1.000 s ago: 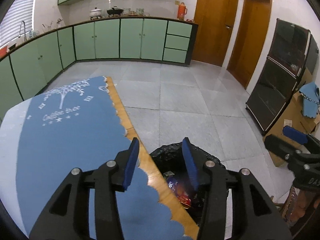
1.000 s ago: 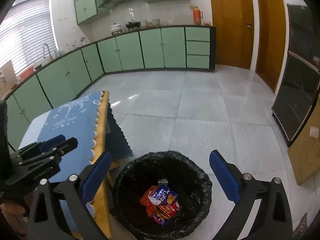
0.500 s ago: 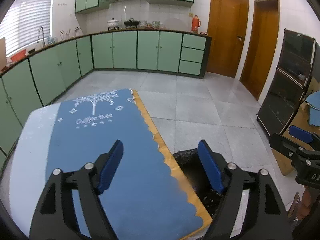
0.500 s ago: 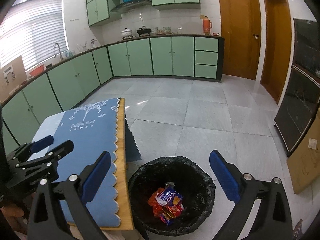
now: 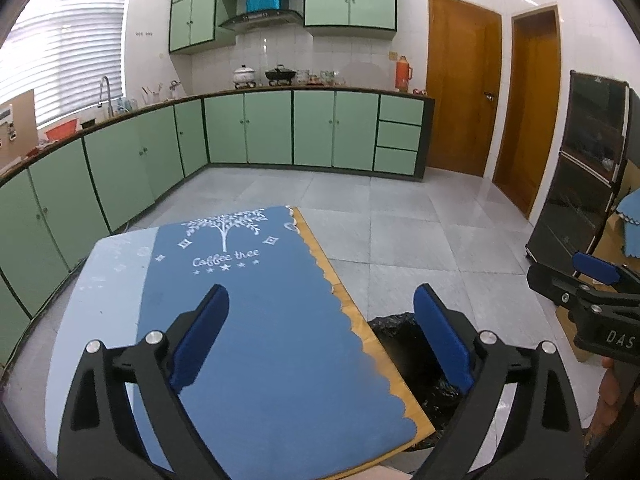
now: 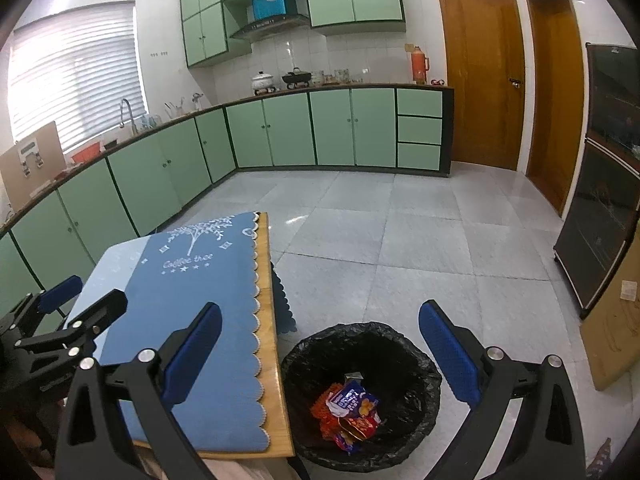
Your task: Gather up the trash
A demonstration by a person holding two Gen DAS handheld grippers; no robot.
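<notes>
A bin lined with a black bag (image 6: 416, 356) stands on the floor beside the table; part of it shows in the left wrist view (image 5: 394, 330). Red and blue snack wrappers (image 6: 350, 410) lie in its bottom. My left gripper (image 5: 322, 338) is open and empty above the table's blue cloth (image 5: 256, 312). It also shows at the left edge of the right wrist view (image 6: 84, 298). My right gripper (image 6: 320, 354) is open and empty above the bin and the table's edge. It also shows at the right of the left wrist view (image 5: 596, 274).
The wooden table (image 6: 272, 360) carries a blue cloth (image 6: 192, 280) with a white tree print. Green kitchen cabinets (image 6: 328, 128) line the far and left walls. A dark glass cabinet (image 6: 608, 184) and cardboard (image 6: 612, 320) stand at the right. Grey tile floor (image 6: 400, 240) lies beyond.
My left gripper has opened wide and moved up and back from above the bin to over the table. My right gripper has risen a little and stays open.
</notes>
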